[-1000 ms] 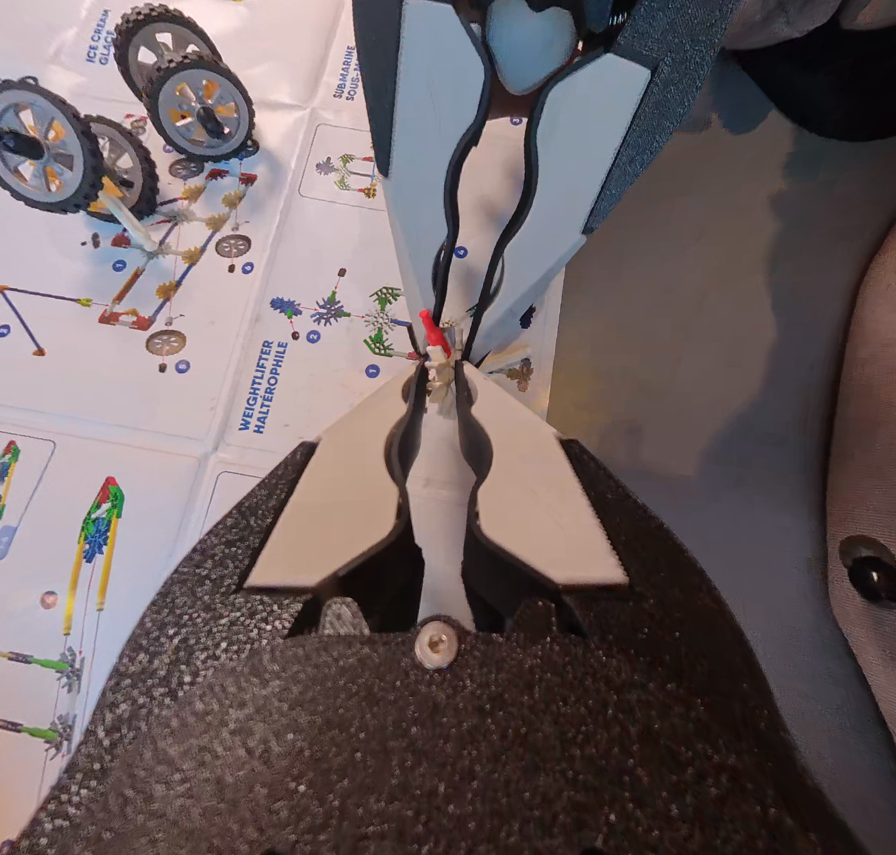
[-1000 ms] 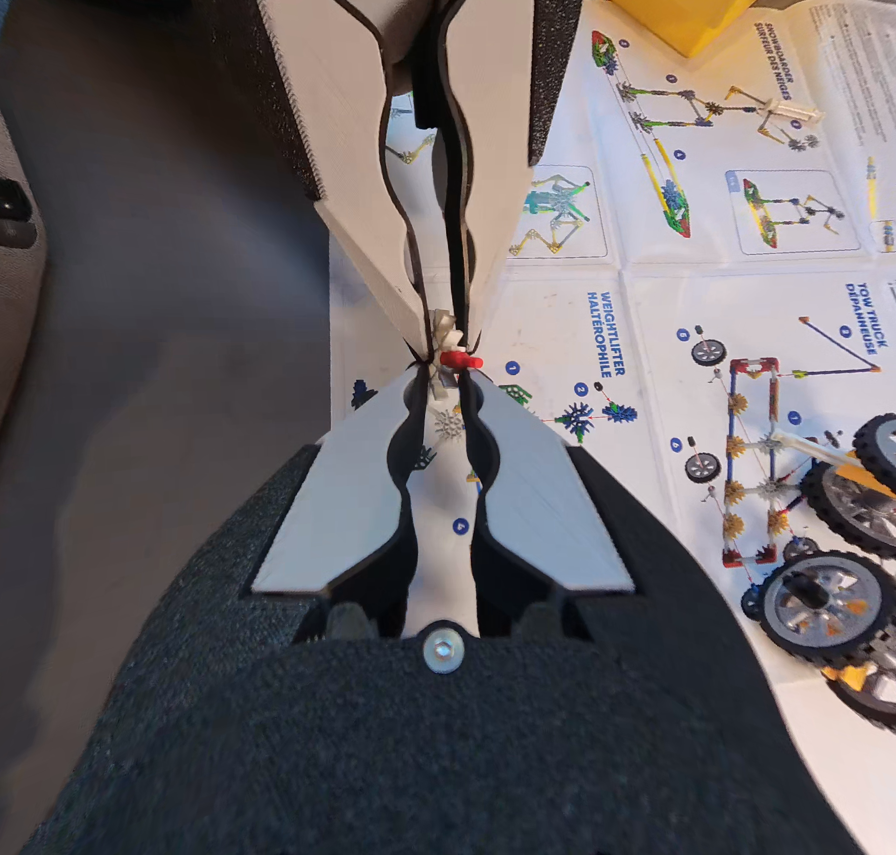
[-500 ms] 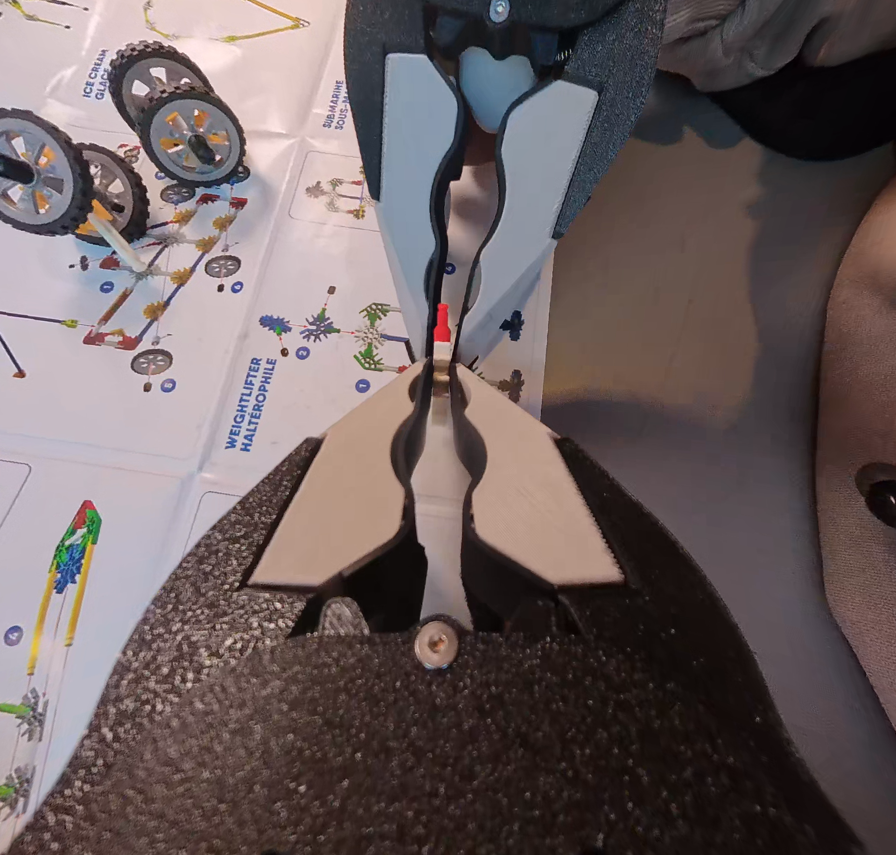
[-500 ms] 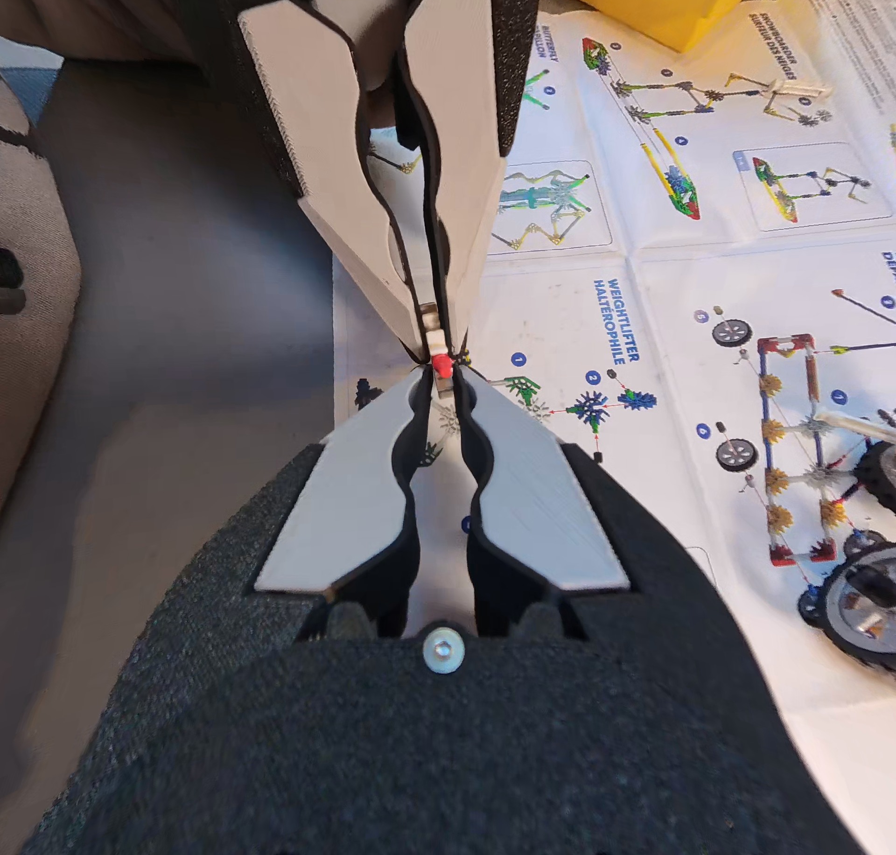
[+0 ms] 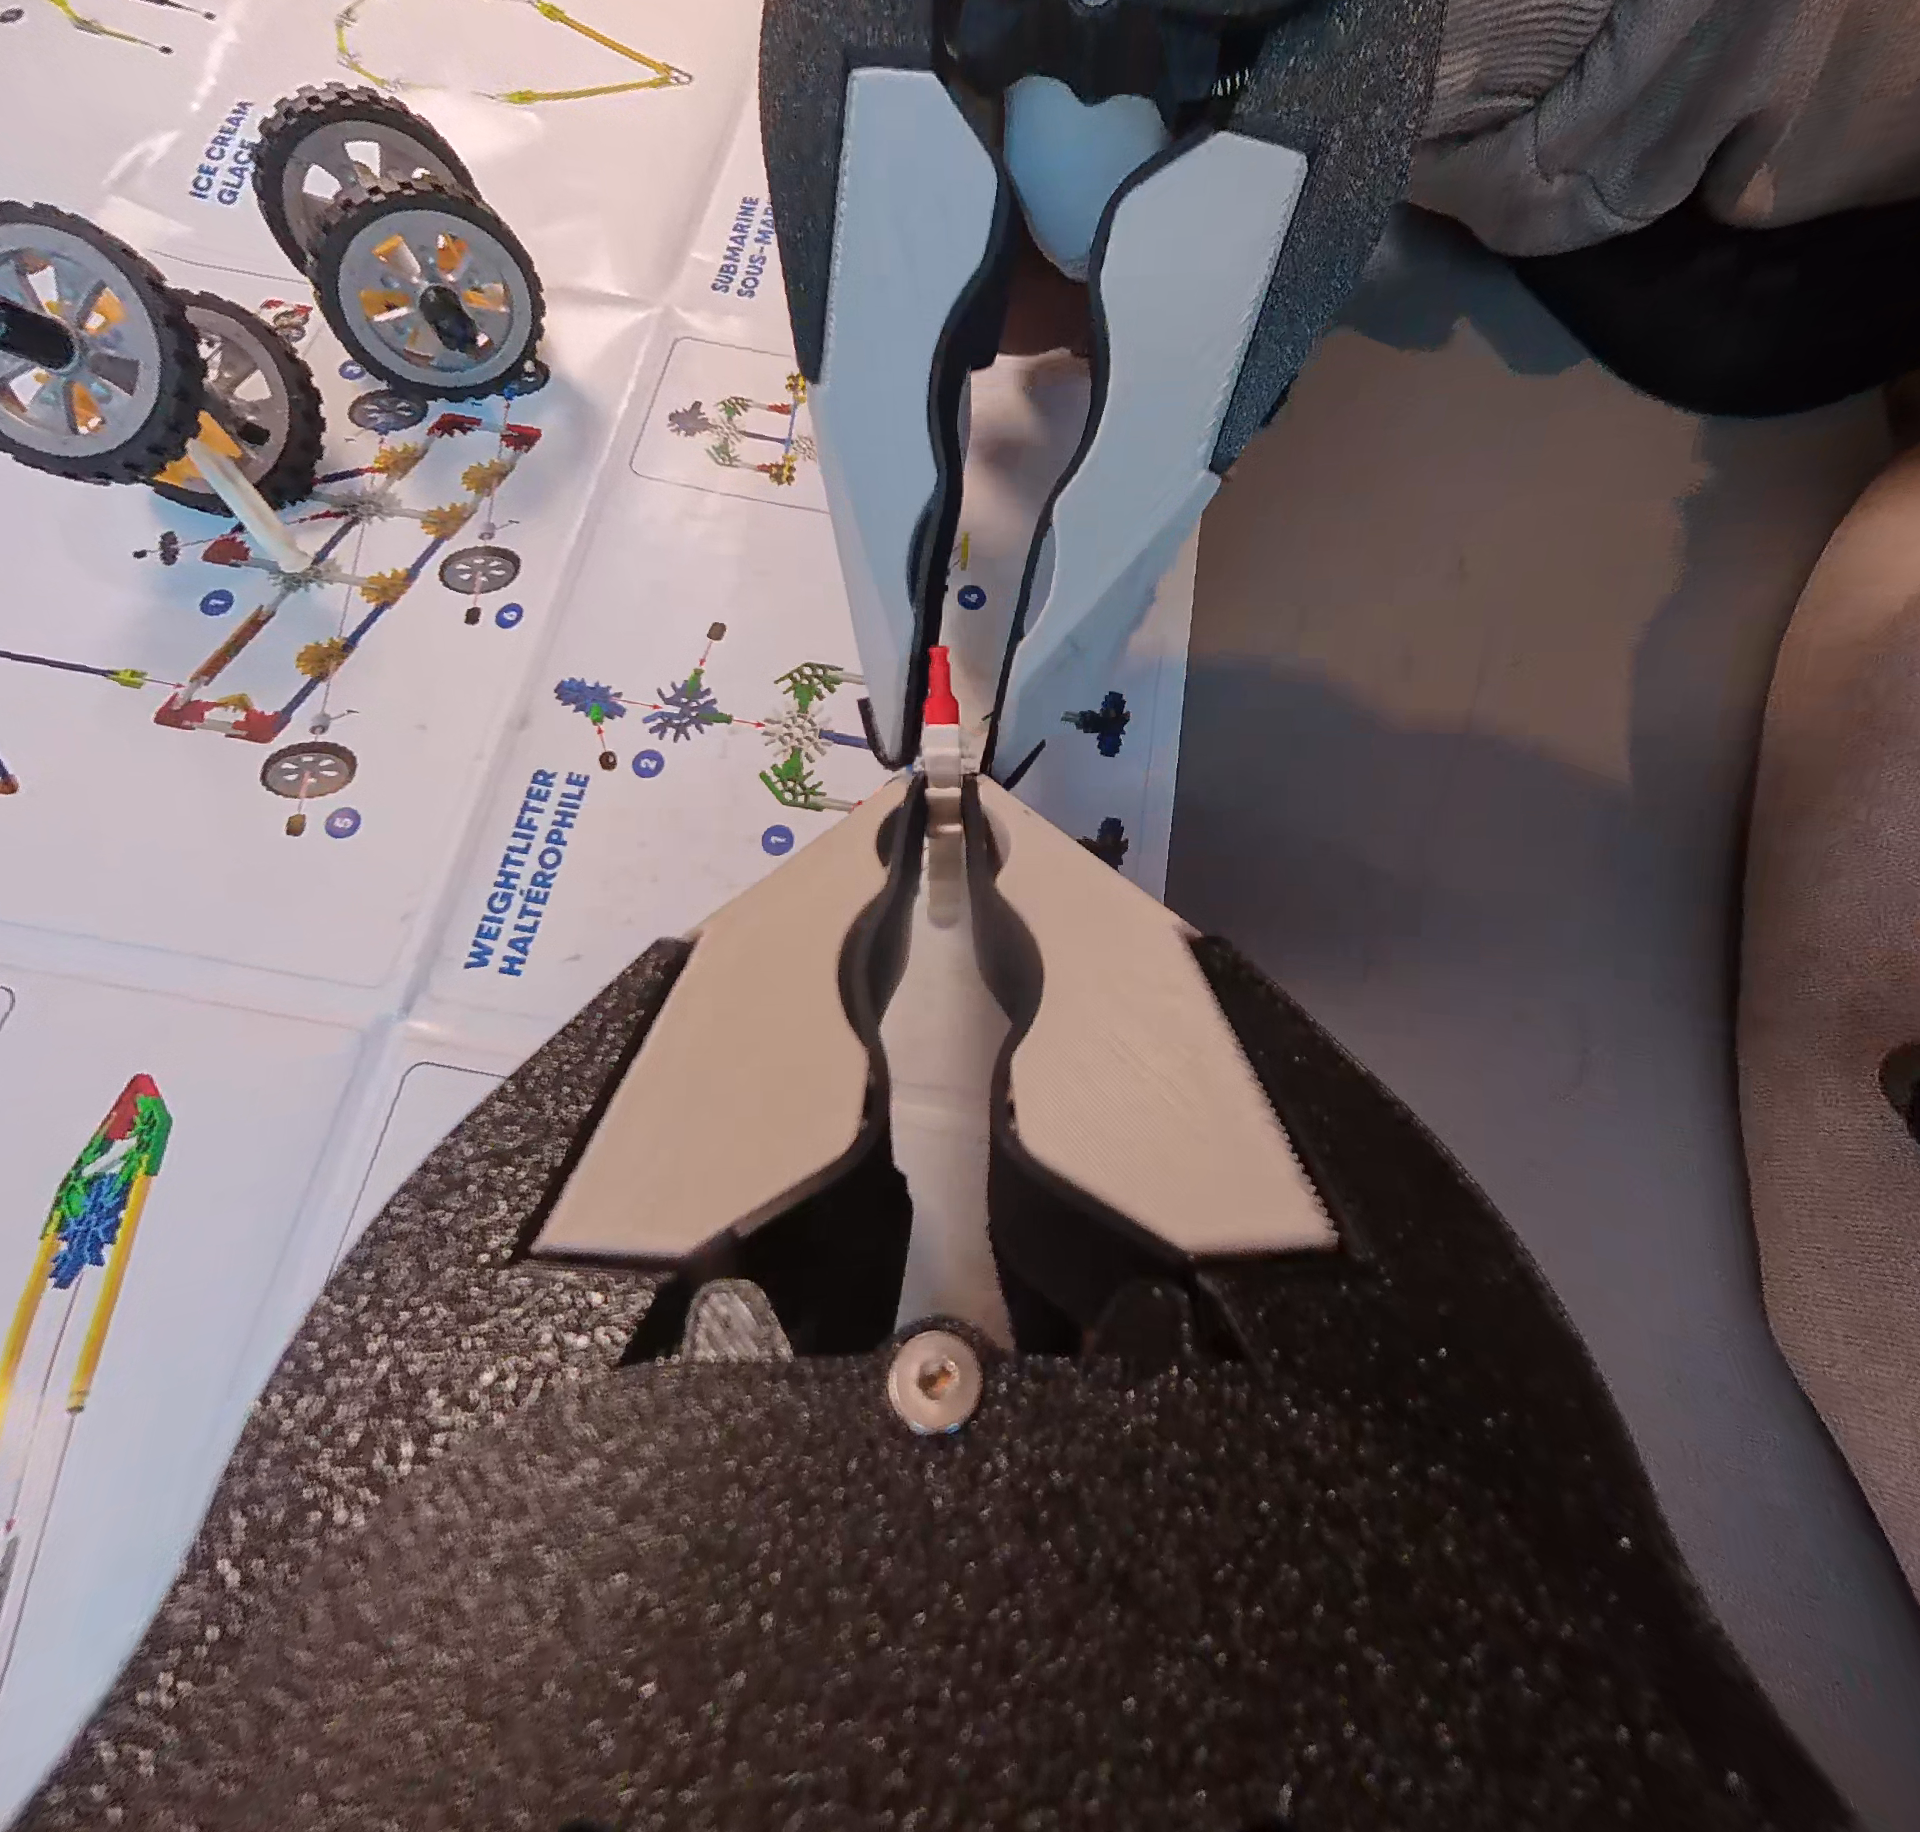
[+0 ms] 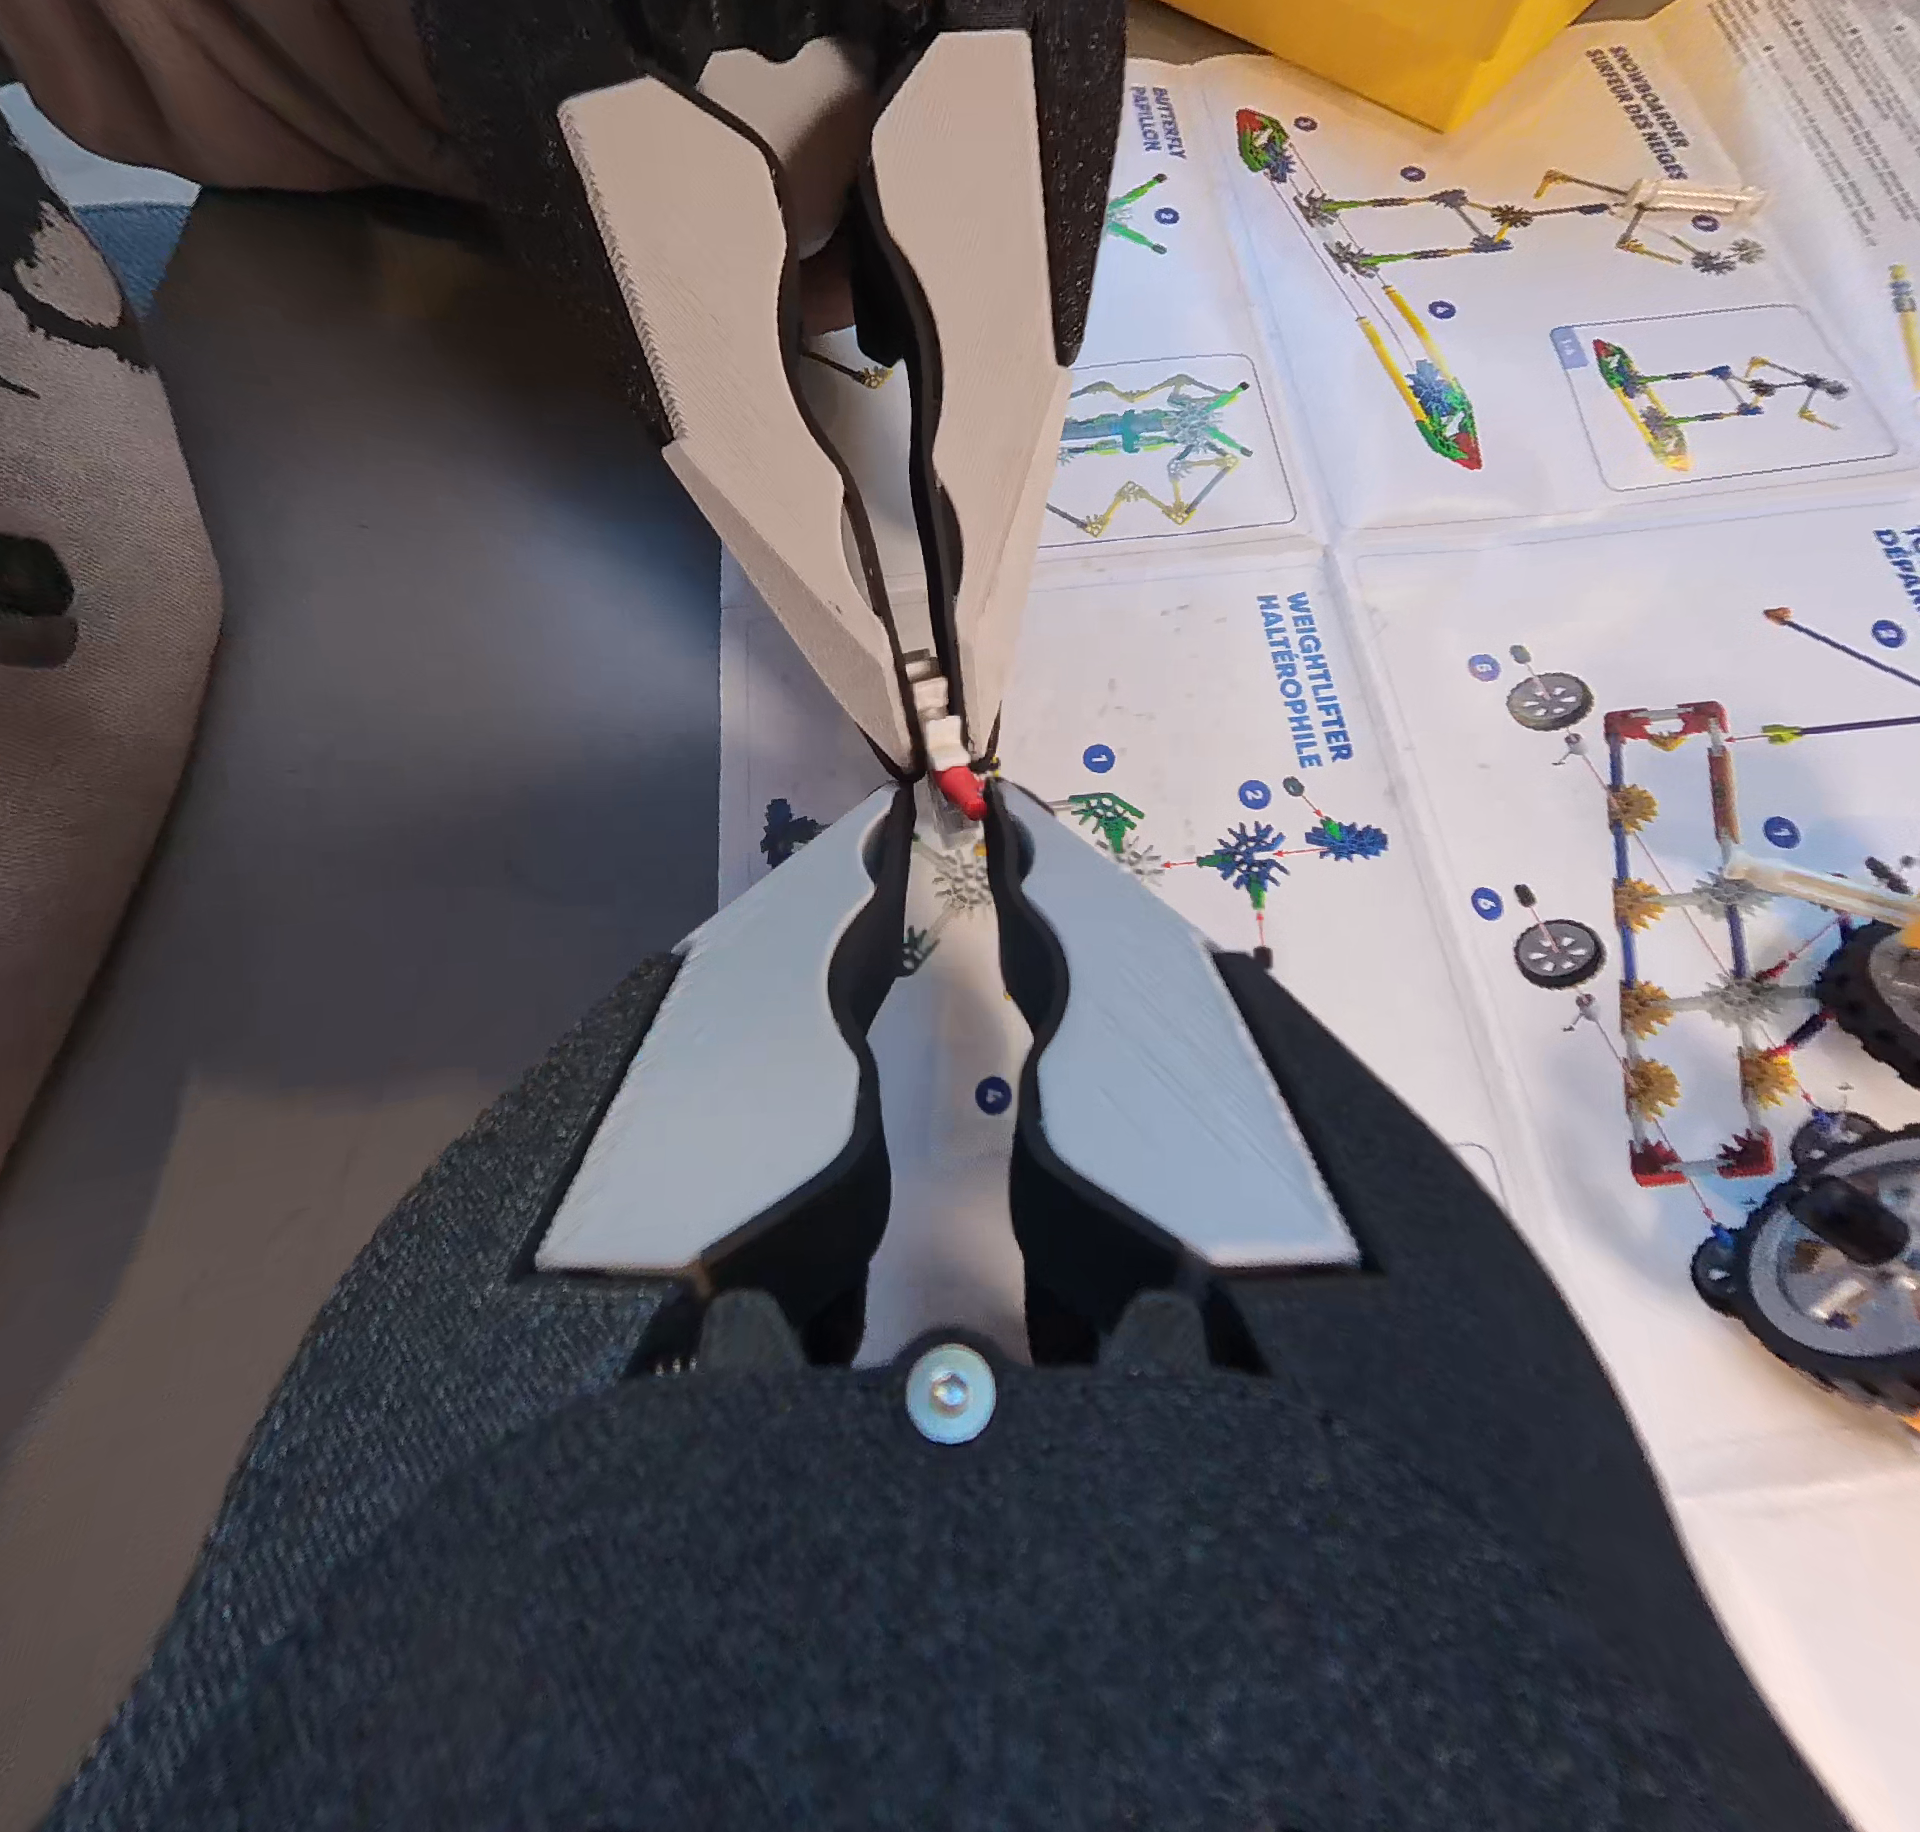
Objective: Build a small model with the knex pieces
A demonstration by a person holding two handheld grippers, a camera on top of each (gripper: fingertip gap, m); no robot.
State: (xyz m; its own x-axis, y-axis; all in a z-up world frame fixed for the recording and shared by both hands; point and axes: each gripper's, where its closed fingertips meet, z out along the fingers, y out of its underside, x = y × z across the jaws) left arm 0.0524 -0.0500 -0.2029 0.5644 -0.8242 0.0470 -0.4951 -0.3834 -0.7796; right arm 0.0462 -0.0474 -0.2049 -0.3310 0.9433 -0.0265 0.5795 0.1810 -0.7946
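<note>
white piece [image 5: 943,806]: small pale connector, pinched edge-on between the tips of the left gripper [image 5: 940,795], which are closed on it; it is held in the air above the sheet [image 5: 436,847], near the sheet's edge that borders the bare grey table [image 5: 1455,743].
red rod [image 5: 938,693]: short red peg, joined to the white piece and pointing away from it; its far end lies between the tips of the right gripper [image 6: 951,795], which are closed on it.
joint: both grippers meet tip to tip here.
</note>
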